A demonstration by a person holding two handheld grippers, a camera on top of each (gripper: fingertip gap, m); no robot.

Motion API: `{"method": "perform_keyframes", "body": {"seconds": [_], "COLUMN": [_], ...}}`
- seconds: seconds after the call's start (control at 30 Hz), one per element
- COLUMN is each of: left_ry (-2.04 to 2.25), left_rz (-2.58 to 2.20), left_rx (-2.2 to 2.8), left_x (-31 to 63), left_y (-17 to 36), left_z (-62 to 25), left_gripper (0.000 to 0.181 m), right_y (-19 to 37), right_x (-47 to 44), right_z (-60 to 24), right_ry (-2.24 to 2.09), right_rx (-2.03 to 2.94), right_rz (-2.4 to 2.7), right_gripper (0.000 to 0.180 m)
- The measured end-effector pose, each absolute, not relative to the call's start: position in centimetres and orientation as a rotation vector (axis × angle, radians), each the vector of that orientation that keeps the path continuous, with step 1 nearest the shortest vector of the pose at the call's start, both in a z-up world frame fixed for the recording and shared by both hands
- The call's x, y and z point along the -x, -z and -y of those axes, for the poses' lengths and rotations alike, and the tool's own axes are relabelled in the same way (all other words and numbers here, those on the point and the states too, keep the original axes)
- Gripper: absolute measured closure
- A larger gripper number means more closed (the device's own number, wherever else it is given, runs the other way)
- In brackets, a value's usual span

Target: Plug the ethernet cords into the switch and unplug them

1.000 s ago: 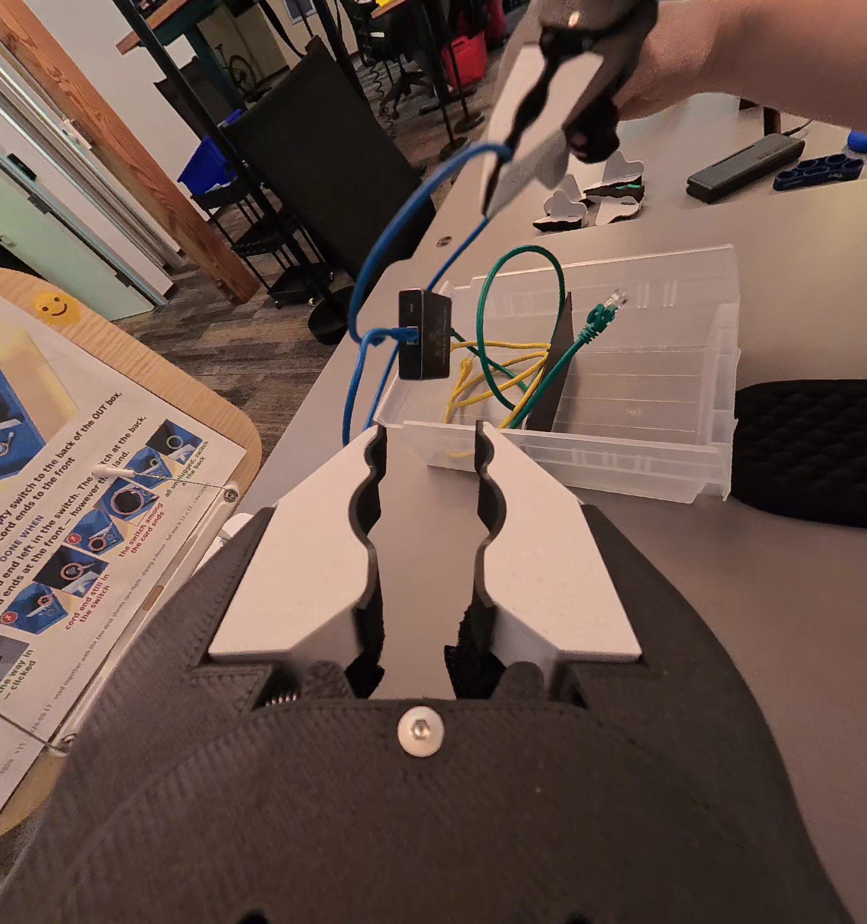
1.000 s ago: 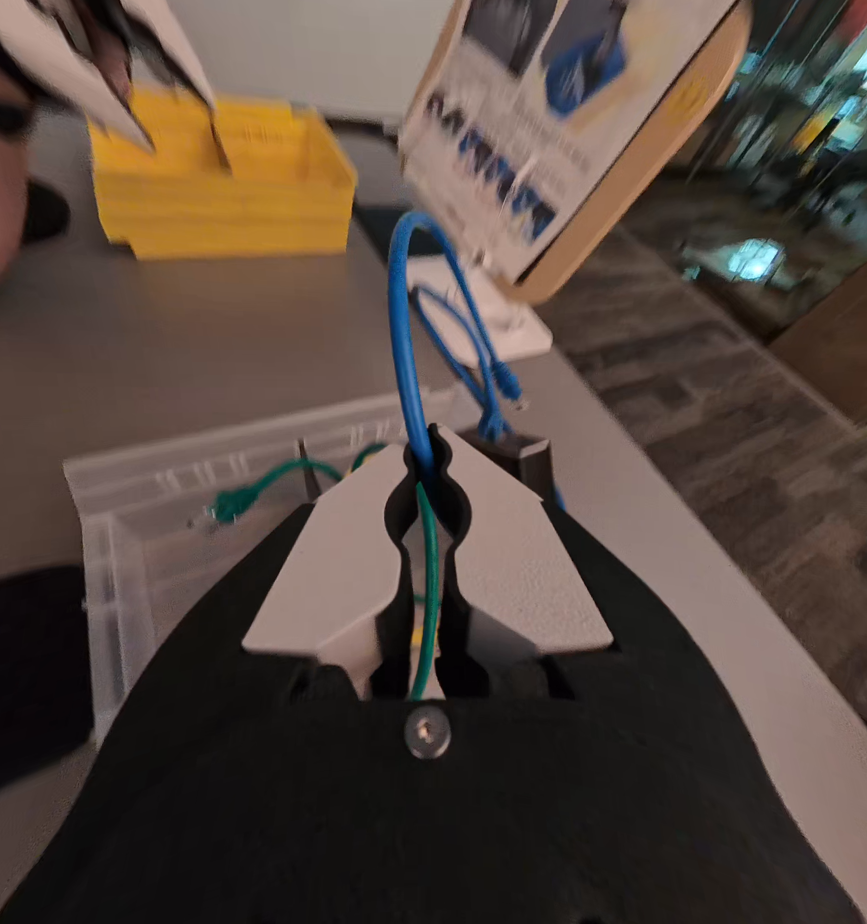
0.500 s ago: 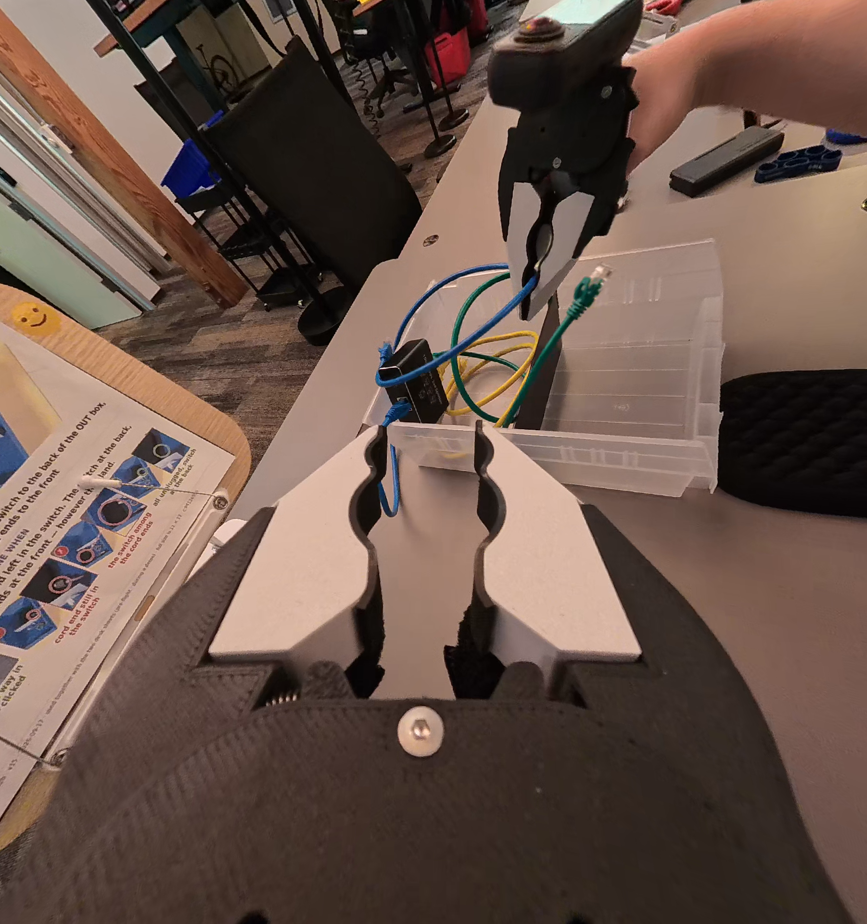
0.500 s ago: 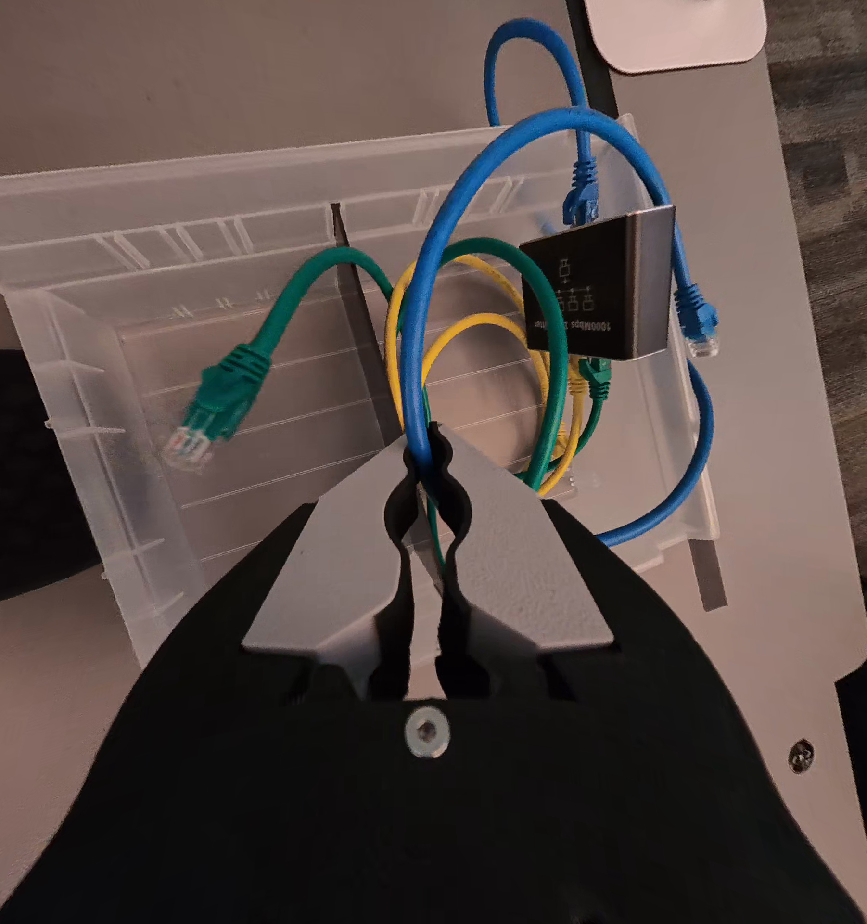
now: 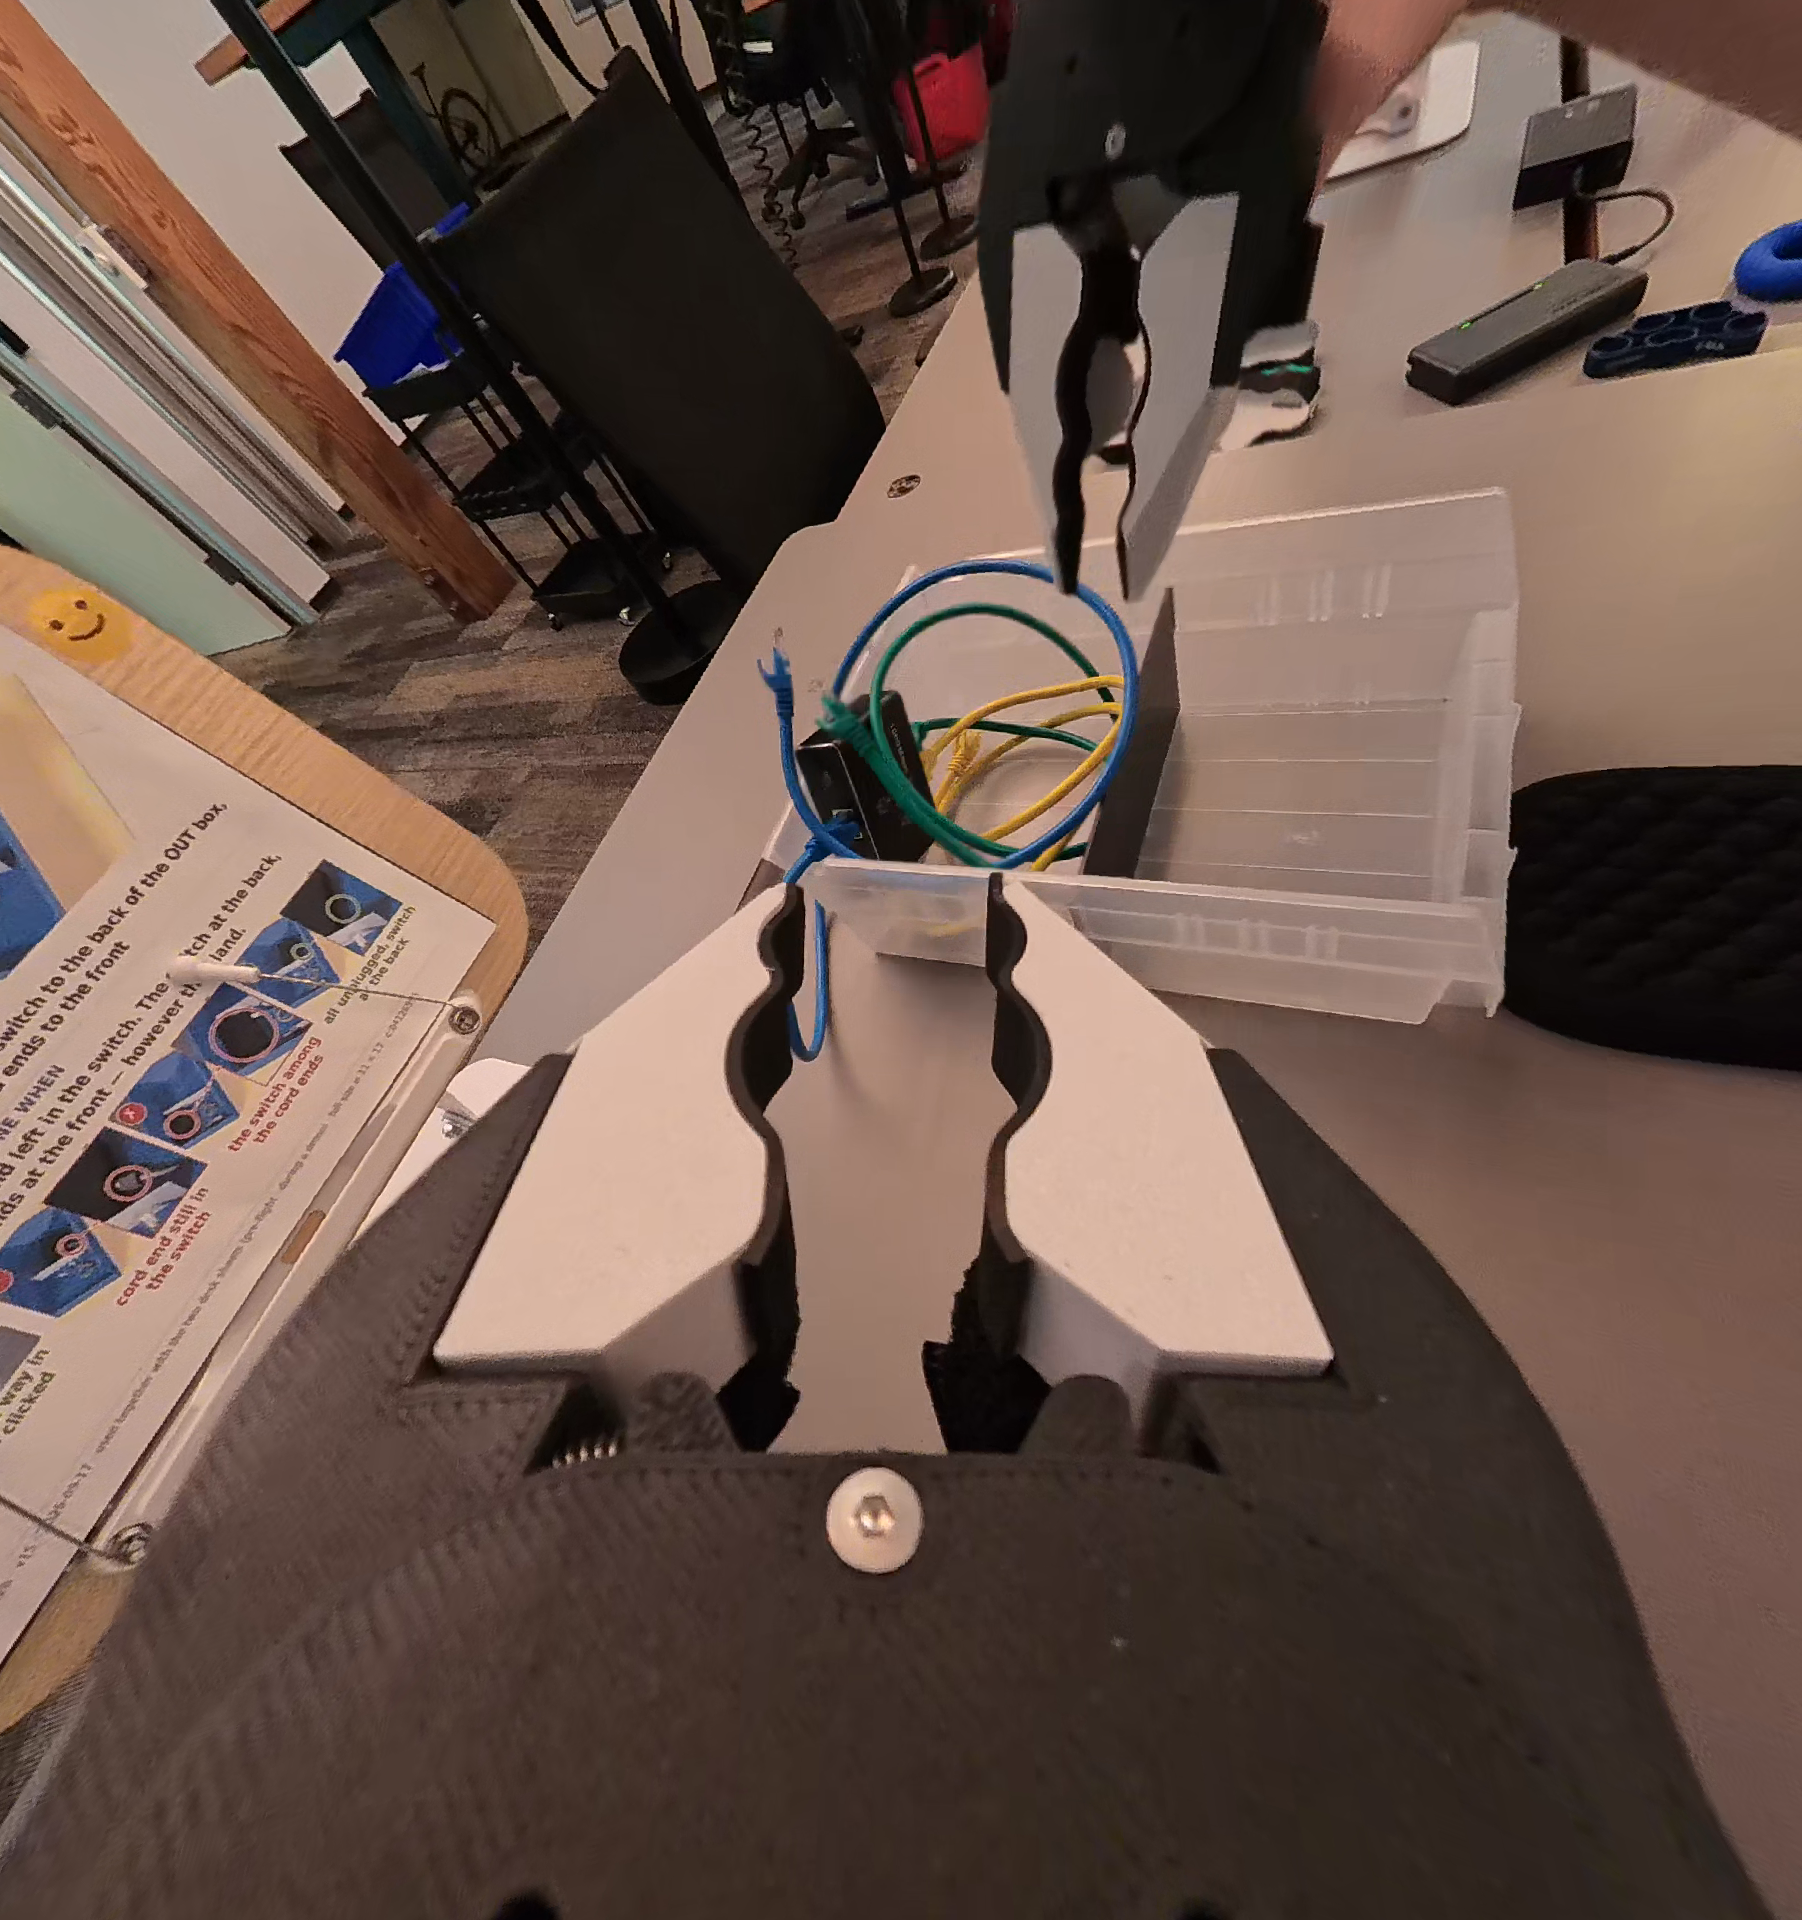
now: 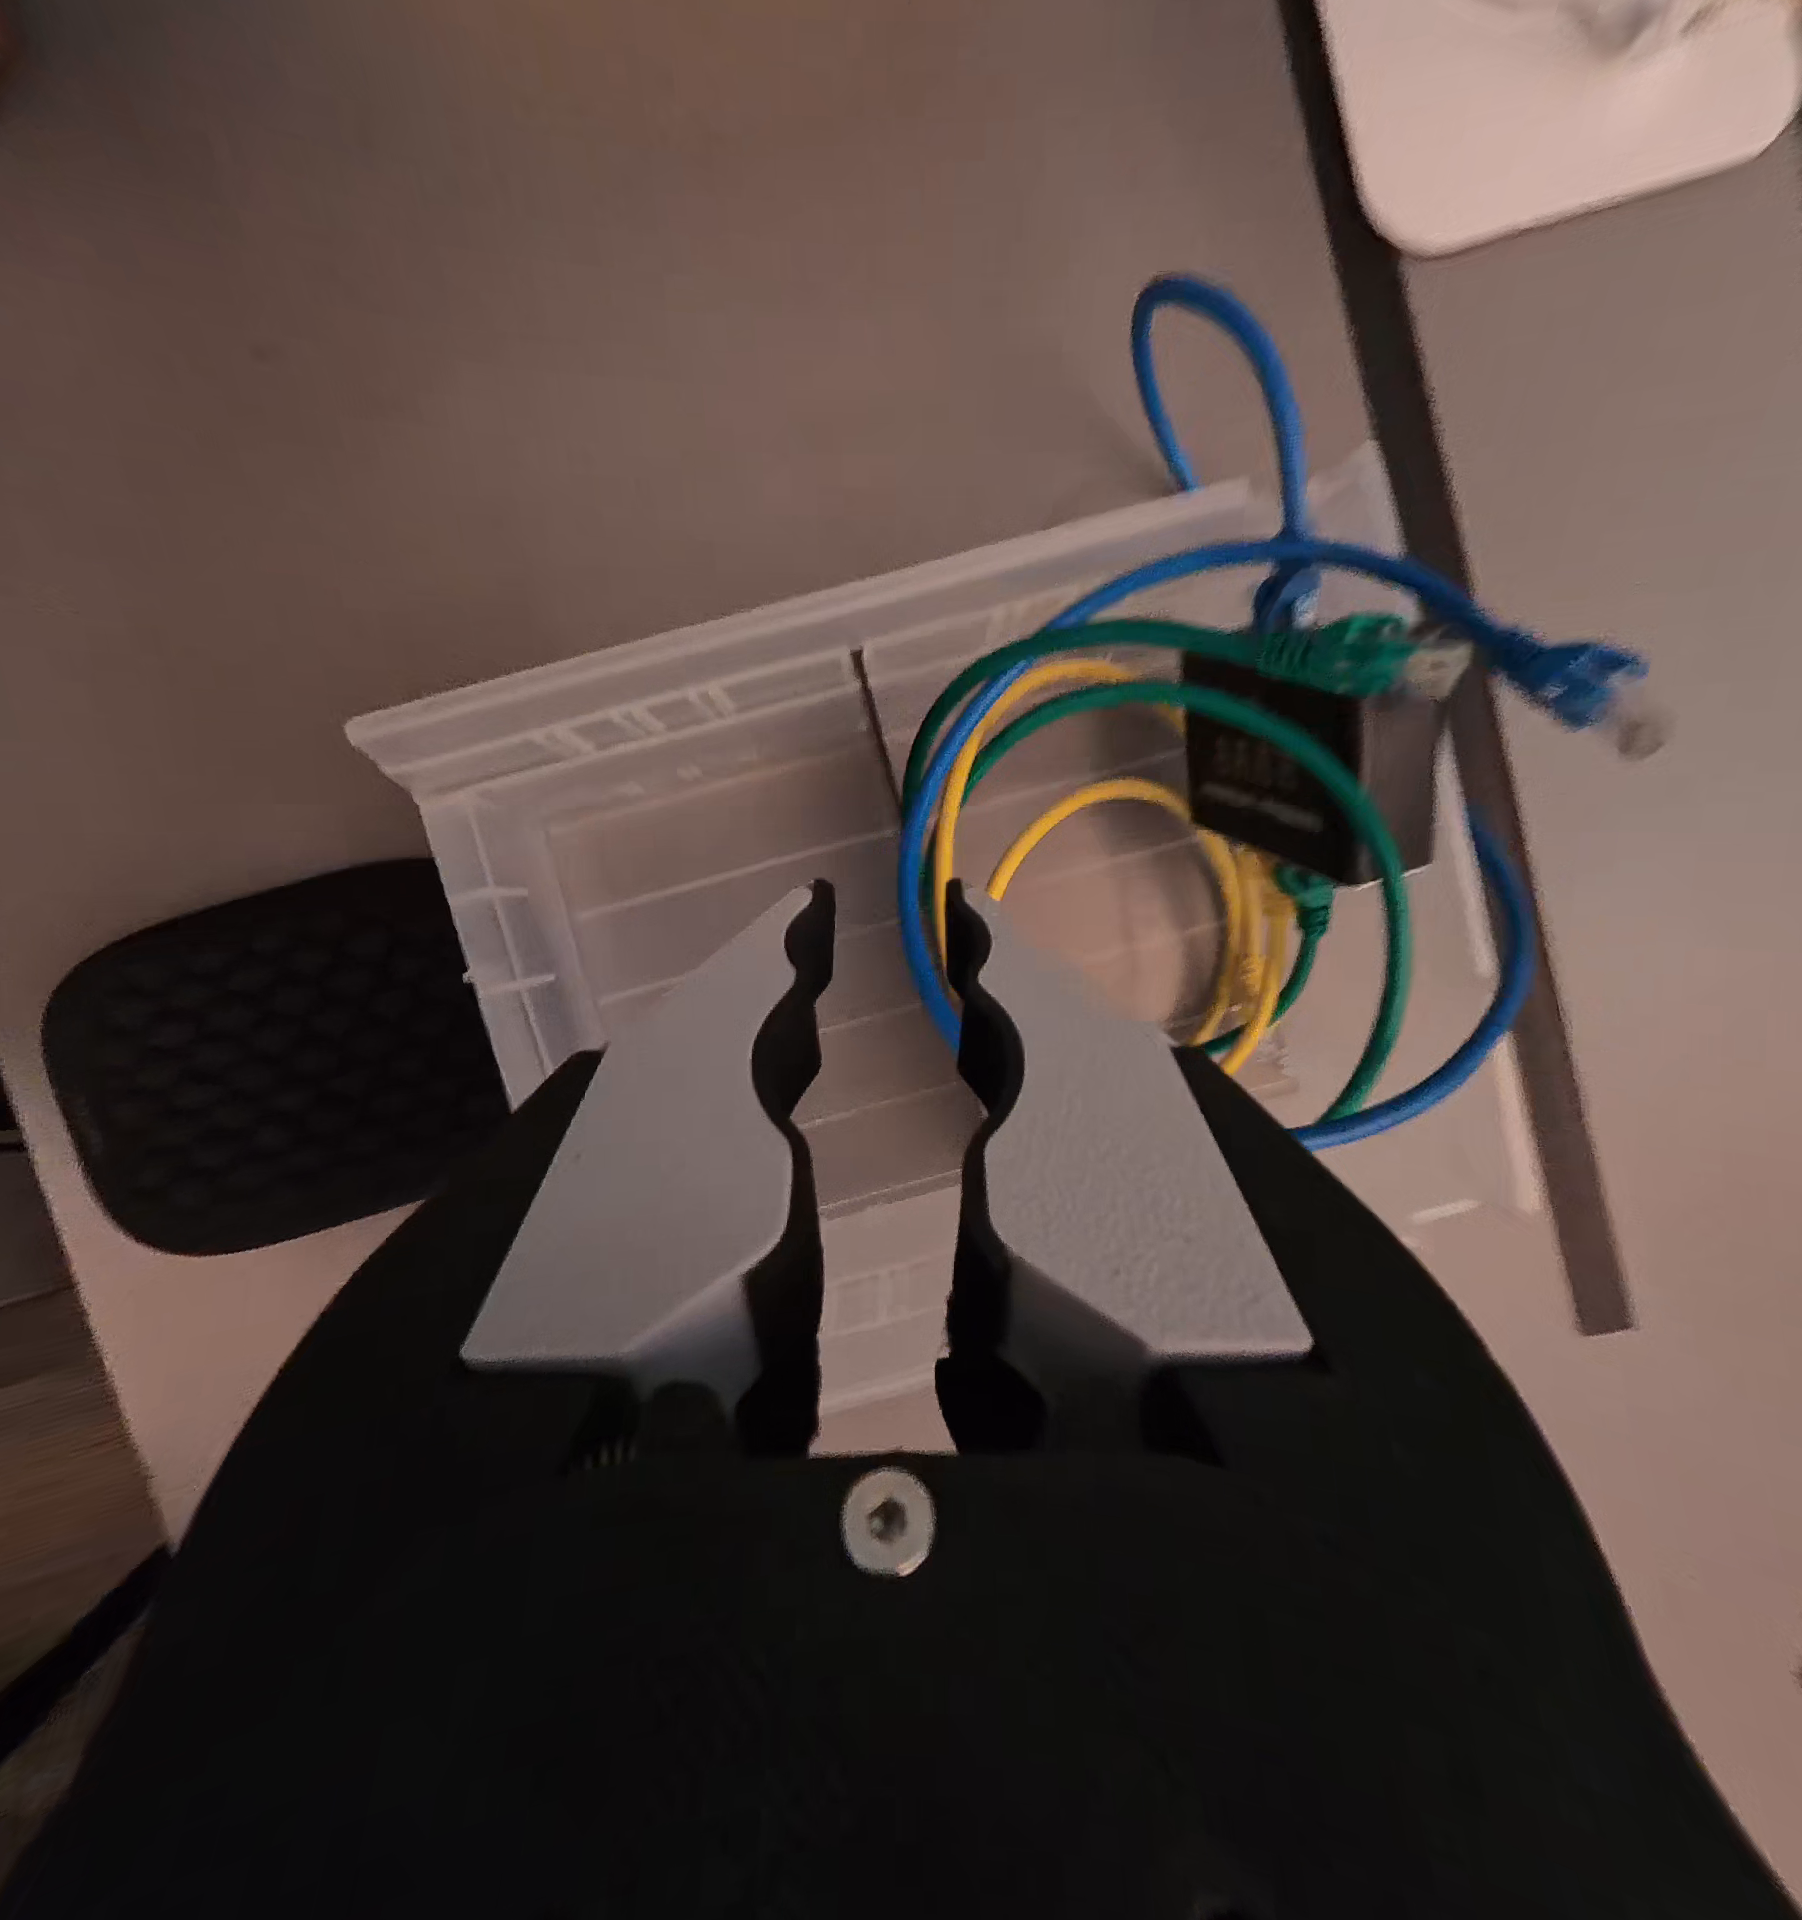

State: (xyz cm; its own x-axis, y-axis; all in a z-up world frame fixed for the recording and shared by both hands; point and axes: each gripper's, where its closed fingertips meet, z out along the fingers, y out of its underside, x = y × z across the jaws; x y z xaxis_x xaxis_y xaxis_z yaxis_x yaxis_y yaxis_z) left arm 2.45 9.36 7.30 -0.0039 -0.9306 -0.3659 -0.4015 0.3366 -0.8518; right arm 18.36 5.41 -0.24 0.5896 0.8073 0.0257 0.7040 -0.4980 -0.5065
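Observation:
A small black switch (image 5: 881,795) lies in the left compartment of a clear plastic bin (image 5: 1344,727), tangled with a blue cord (image 5: 1125,665), a green cord (image 5: 980,618) and a yellow cord (image 5: 1042,696). A loose blue plug (image 5: 777,681) sticks up beside it. My left gripper (image 5: 892,904) is open and empty, just short of the bin's near wall. My right gripper (image 5: 1094,582) hangs open just above the blue loop. In the right wrist view the right gripper (image 6: 889,894) looks down on the bin (image 6: 668,727), the switch (image 6: 1281,769) and the blue (image 6: 912,883), green (image 6: 1396,935) and yellow (image 6: 1094,792) cords.
A dark divider (image 5: 1136,748) splits the bin. A black textured pad (image 5: 1686,914) lies right of it. An instruction board (image 5: 201,1039) stands at my left. The table edge (image 5: 668,779) runs left of the bin. A black device (image 5: 1520,327) and blue parts lie farther back. One gripper's finger ends stand about 20 centimeters off the other's.
My right gripper has opened, let go of the blue cord and risen. The switch and cords have settled into the bin. My left gripper has stayed open and still.

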Motion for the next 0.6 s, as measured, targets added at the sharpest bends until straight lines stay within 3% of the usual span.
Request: {"method": "perform_keyframes", "body": {"seconds": [0.17, 0.3, 0.4, 0.5, 0.6], "left_ry": [0.677, 0.683, 0.7, 0.734, 0.753], "left_rz": [-1.563, -1.498, -1.41, -1.322, -1.275], "left_rx": [1.237, 1.248, 1.257, 1.269, 1.33], "left_x": [-1.7, -0.7, 0.2, 0.9, 1.3], "left_y": [-7.9, -9.0, -10.7, -12.3, -12.5], "left_z": [-9.8, -10.5, -10.9, -10.8, -10.5], "left_gripper": [0.147, 0.143, 0.14, 0.139, 0.133], "right_y": [-4.7, -8.5, -7.2, -5.9, -0.7], "right_x": [-18.5, -24.4, -28.1, -27.9, -28.2], "right_z": [-7.8, -8.7, -7.5, -7.1, -6.3], "right_ry": [-0.016, 0.242, 0.081, -0.072, -0.03], "right_rx": [2.068, 1.863, 1.953, 1.997, 2.245], "right_rz": [1.088, 0.626, 0.196, -0.042, -0.137], "right_gripper": [0.158, 0.144, 0.103, 0.105, 0.109]}}
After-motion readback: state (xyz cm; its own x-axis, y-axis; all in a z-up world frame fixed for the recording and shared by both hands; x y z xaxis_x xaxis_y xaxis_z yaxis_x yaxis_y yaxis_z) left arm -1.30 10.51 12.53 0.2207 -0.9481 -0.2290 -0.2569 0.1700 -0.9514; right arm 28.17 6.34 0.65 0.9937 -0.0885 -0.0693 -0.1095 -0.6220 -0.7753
